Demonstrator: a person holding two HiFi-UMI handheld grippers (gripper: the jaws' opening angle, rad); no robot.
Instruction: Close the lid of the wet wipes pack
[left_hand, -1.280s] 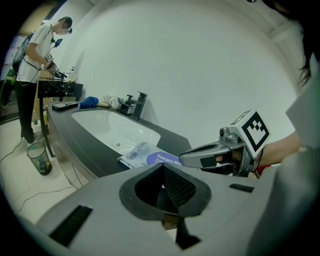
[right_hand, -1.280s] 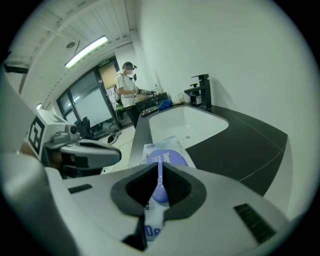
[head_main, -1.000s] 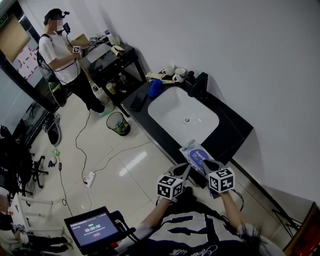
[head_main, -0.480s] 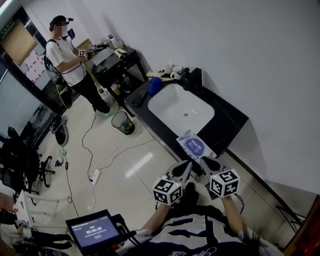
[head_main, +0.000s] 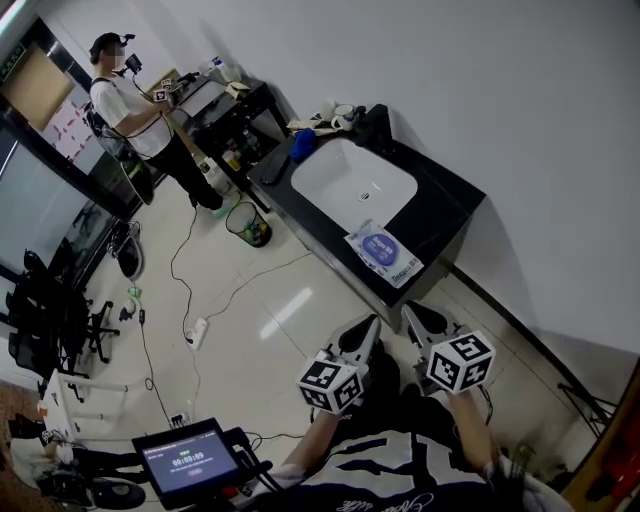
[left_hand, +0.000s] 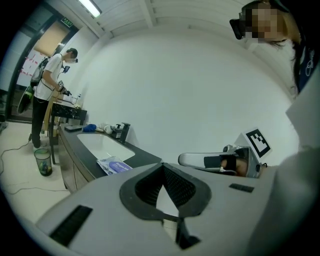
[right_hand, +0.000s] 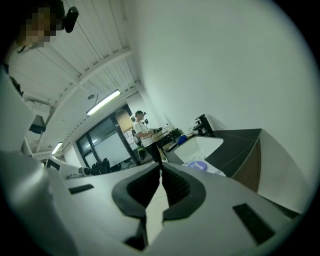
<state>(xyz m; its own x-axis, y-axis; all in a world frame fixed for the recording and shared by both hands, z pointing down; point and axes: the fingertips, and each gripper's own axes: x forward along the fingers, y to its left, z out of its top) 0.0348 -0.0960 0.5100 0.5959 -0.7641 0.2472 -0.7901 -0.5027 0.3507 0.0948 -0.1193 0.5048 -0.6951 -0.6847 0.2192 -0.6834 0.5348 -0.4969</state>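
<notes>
Item: wet wipes pack (head_main: 383, 253), lying flat at the near edge of the dark counter (head_main: 440, 215), just right of the sink (head_main: 352, 185).

Left gripper (head_main: 366, 328) and right gripper (head_main: 418, 318): both pressed together, empty, well apart from the pack.

We advise confirming the lid sits flush, pressing squarely if it is lifted.

Change: half a second ago both tips were at the pack; they have since drawn back.

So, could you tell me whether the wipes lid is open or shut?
Apparently shut: the purple lid lies flat on the wet wipes pack, no flap raised.

One wet wipes pack (head_main: 384, 250); one sink (head_main: 352, 185); one bin (head_main: 247, 222); two grippers (head_main: 370, 325) (head_main: 410, 312).
</notes>
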